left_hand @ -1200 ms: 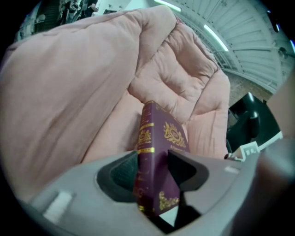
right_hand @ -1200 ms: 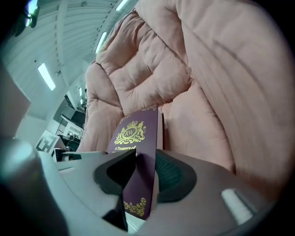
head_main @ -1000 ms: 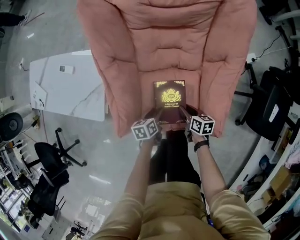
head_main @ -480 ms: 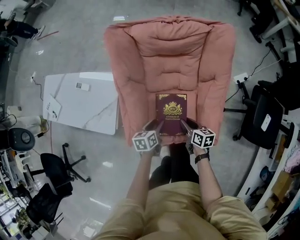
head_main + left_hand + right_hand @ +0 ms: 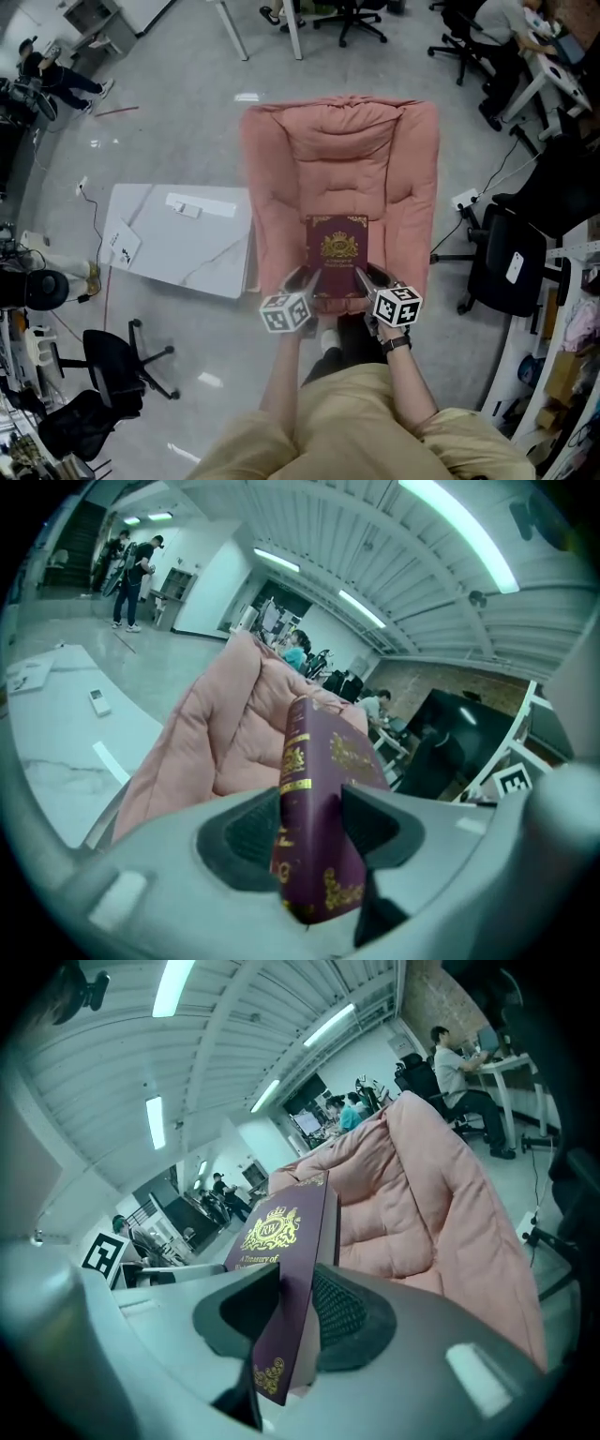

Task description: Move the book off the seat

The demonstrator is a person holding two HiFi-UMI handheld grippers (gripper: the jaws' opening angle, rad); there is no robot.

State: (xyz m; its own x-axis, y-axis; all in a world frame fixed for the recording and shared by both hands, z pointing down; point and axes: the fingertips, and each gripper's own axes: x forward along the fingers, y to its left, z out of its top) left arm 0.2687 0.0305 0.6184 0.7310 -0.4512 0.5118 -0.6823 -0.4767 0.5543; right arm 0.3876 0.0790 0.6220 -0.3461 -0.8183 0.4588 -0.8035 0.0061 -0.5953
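A maroon book point(image 5: 337, 251) with a gold crest hangs above the seat of the pink armchair point(image 5: 342, 155), held by its near corners. My left gripper point(image 5: 298, 279) is shut on its left near corner, my right gripper point(image 5: 365, 277) on its right one. In the left gripper view the book point(image 5: 323, 761) stands spine up between the dark pads point(image 5: 251, 829) of the left gripper point(image 5: 309, 829). In the right gripper view the book's cover point(image 5: 281, 1232) and page edge sit pinched in the right gripper point(image 5: 295, 1314).
A white marble-look low table point(image 5: 178, 239) with a remote on it stands left of the armchair. Black office chairs stand at the right point(image 5: 506, 267) and lower left point(image 5: 108, 361). Cables run over the grey floor. People sit at desks at the far right.
Both grippers have risen with the book clamped in them. The armchair and floor now look smaller and farther below, and more of the room shows.
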